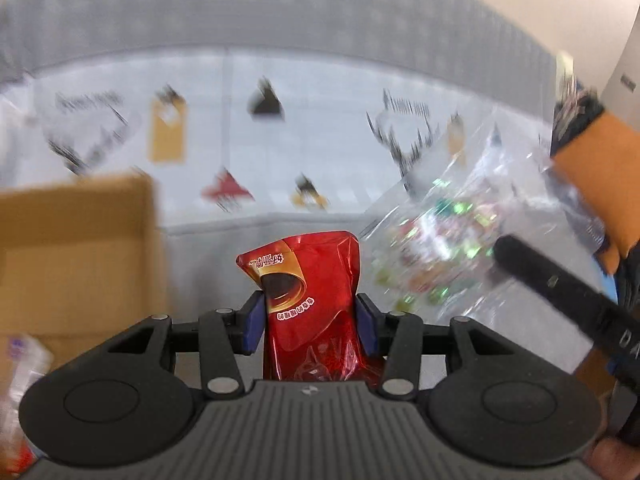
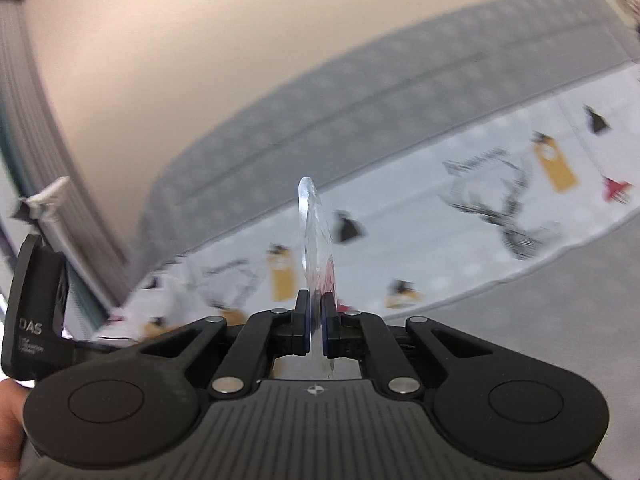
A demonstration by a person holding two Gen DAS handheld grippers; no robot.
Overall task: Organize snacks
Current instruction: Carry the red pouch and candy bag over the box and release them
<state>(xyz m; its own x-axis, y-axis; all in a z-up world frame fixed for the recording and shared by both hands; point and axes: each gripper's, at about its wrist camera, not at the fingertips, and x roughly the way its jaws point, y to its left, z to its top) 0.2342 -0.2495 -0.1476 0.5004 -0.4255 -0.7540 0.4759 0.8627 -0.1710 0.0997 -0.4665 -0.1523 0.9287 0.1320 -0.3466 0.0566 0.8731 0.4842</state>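
My left gripper [image 1: 310, 320] is shut on a red foil snack pouch [image 1: 308, 280] that stands up between its blue pads. My right gripper [image 2: 316, 320] is shut on the thin edge of a clear plastic bag [image 2: 314, 236], seen edge-on. In the left wrist view that clear bag of small colourful candies [image 1: 448, 248] hangs at the right, held up by the right gripper's black body [image 1: 560, 284]. An open cardboard box [image 1: 76, 248] stands at the left in the left wrist view.
A white cloth with printed deer and tags [image 1: 280, 140] covers the surface ahead, also in the right wrist view [image 2: 500, 200]. A grey quilted backrest [image 1: 280, 12] rises behind it. A small plastic packet [image 1: 24, 364] lies at lower left. Both views are motion-blurred.
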